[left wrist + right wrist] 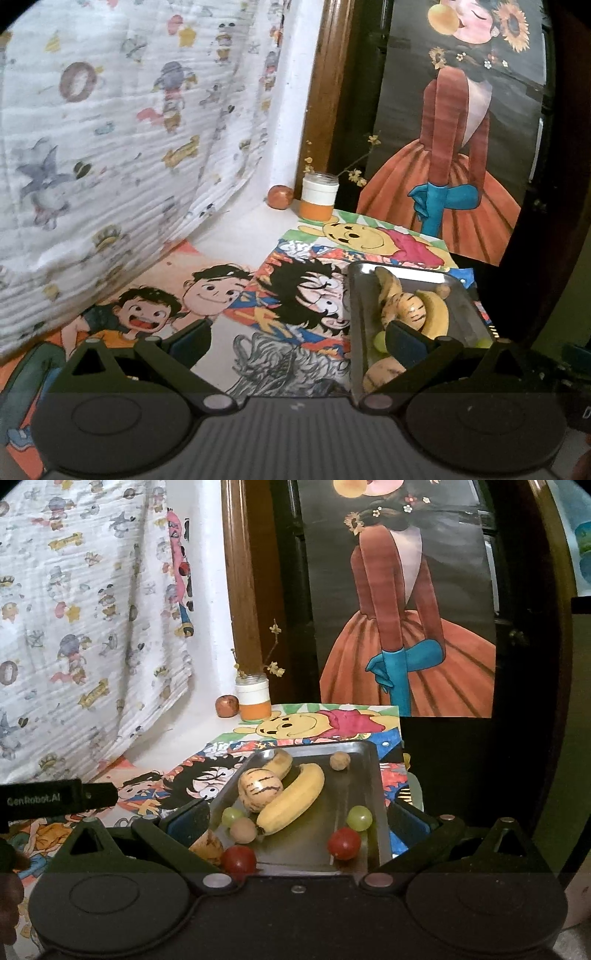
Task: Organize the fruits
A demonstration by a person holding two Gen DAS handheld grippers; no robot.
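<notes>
Firstly, left wrist view: the metal tray [356, 332] holds bananas [437, 312] and a striped melon [408, 308]; beyond the tray stand a jar [319, 197] and an apple [280, 196]. The left gripper [295, 338] gapes wide, empty, its right finger [406, 339] over the tray. Right wrist view: tomatoes [344, 843] and grapes [359, 817] lie on the tray; the right gripper [299, 819] spreads wide astride it, holding nothing.
</notes>
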